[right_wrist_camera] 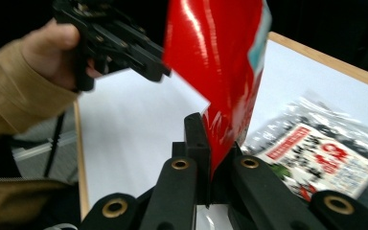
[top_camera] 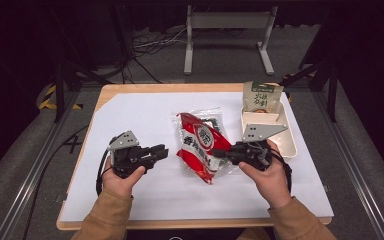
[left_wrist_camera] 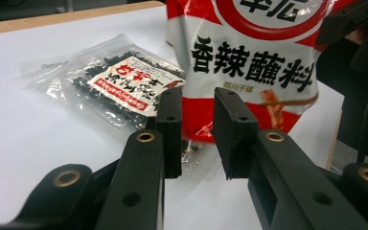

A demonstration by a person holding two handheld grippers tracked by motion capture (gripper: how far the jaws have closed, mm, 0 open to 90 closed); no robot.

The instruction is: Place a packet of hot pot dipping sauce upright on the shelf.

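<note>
In the high view, the right gripper (top_camera: 219, 152) is clamping the edge of the red-and-white seasoning packet (top_camera: 200, 142) at centre frame. The beige tray (top_camera: 286, 142) at right is already holding a green pouch (top_camera: 262, 97), so packing looks partly done, with this packet and the clear bag (top_camera: 215, 119) remaining. In the left gripper view, the left gripper (left_wrist_camera: 197, 124) is standing narrowly parted, holding nothing, facing the glossy packet printed with black characters. In the right gripper view, the jaws are pinching the shiny red film at upper centre.
</note>
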